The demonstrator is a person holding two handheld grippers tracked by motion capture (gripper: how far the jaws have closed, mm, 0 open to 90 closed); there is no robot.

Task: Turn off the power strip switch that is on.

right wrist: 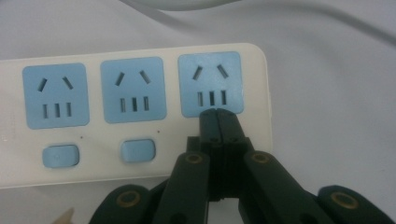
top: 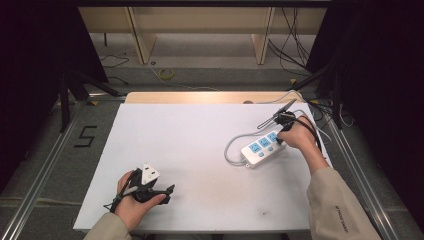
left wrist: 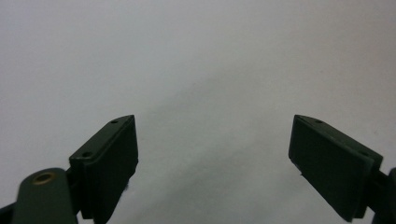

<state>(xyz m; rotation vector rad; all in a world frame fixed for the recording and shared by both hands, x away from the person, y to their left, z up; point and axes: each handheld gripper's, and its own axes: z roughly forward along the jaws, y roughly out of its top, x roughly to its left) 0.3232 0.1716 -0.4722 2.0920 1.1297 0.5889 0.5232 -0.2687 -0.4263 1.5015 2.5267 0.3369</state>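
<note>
The white power strip (top: pixel 261 147) lies on the white table (top: pixel 200 150), on its right part. The right gripper (right wrist: pixel 217 114) has its jaws pressed together with nothing between them, and their tips sit on the strip just below the last blue socket (right wrist: pixel 211 84), over the third switch's place. The left gripper (left wrist: pixel 215 154) rests well apart from the strip, jaws wide and empty.

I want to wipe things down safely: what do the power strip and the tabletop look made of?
The power strip looks like smooth, hard white plastic with matte light-blue socket faces and buttons: moulded rounded corners, faint sheen. The tabletop appears a matte white board or sheet, evenly dull; its core can't be told.
</note>
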